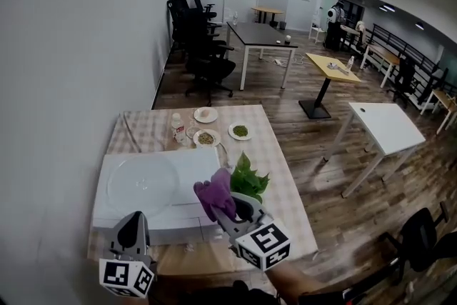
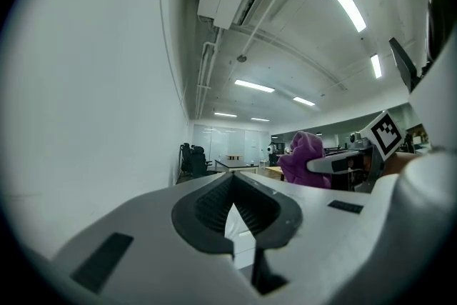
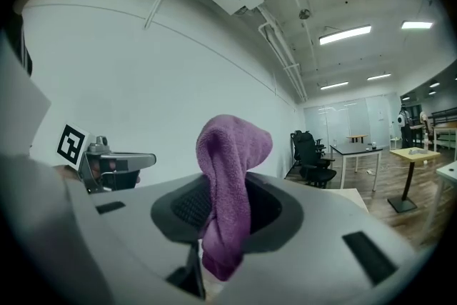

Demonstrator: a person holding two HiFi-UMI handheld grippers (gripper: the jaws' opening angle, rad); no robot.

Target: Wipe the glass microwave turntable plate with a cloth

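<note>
The clear glass turntable plate (image 1: 141,183) lies flat on top of a white microwave (image 1: 187,216) in the head view. My right gripper (image 1: 230,208) hovers off the plate's right side, shut on a purple cloth (image 1: 216,196) that sticks up from its jaws. In the right gripper view the cloth (image 3: 230,189) hangs bunched between the jaws of the right gripper (image 3: 225,205). My left gripper (image 1: 133,221) is held near the microwave's front left corner. Its jaws meet at the tips in the left gripper view (image 2: 232,186), with nothing held. Both gripper views point up and away, so the plate is hidden there.
The microwave stands on a table with a checked cloth (image 1: 275,175). Behind it are three small plates of food (image 1: 206,138) and a bottle (image 1: 178,126). A green leafy plant (image 1: 248,182) sits right of the cloth. A white wall (image 1: 64,68) runs along the left.
</note>
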